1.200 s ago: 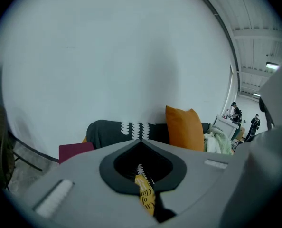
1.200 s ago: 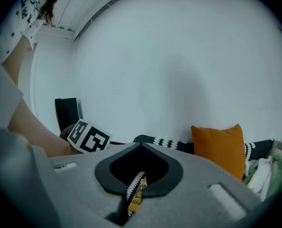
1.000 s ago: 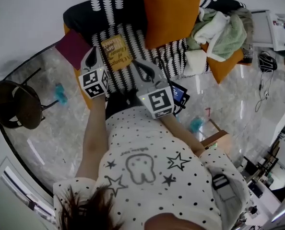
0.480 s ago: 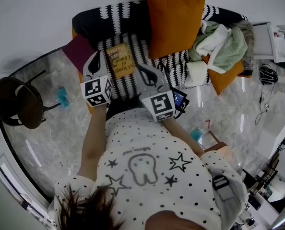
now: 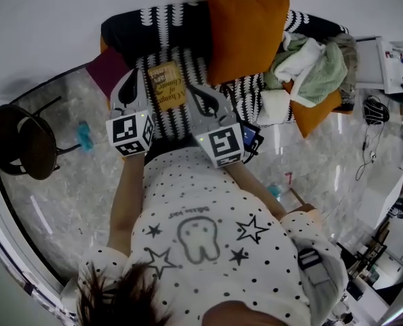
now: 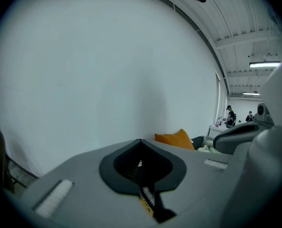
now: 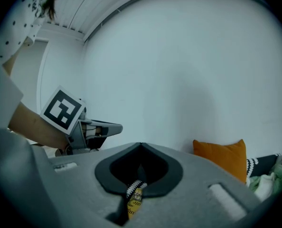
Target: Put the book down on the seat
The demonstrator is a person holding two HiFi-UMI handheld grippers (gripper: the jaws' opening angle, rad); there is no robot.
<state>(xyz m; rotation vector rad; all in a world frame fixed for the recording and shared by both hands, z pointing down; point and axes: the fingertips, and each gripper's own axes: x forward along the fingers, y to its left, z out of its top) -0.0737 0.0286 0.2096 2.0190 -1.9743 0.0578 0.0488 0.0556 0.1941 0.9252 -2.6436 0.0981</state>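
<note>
A yellow book (image 5: 166, 85) lies flat on the black-and-white patterned sofa seat (image 5: 166, 119), apart from both grippers. My left gripper (image 5: 133, 75) hangs above the seat just left of the book, its jaws shut on nothing. My right gripper (image 5: 196, 90) is just right of the book, jaws together and empty. In the left gripper view the closed jaws (image 6: 140, 142) point at a bare wall, and a sliver of the book (image 6: 145, 205) shows through their slit. The right gripper view shows closed jaws (image 7: 141, 145), the book (image 7: 134, 201) below them and the left gripper (image 7: 113, 127) beside.
An orange cushion (image 5: 247, 29) leans on the sofa back. Crumpled clothes (image 5: 311, 54) fill the sofa's right end, and a maroon cushion (image 5: 106, 70) lies at its left end. A round dark stool (image 5: 22, 148) stands on the marble floor to the left. A small screen (image 5: 250, 136) lies by the sofa's front.
My left gripper has risen away from the seat, closer to the head camera. The book stays on the seat. My right gripper has barely moved.
</note>
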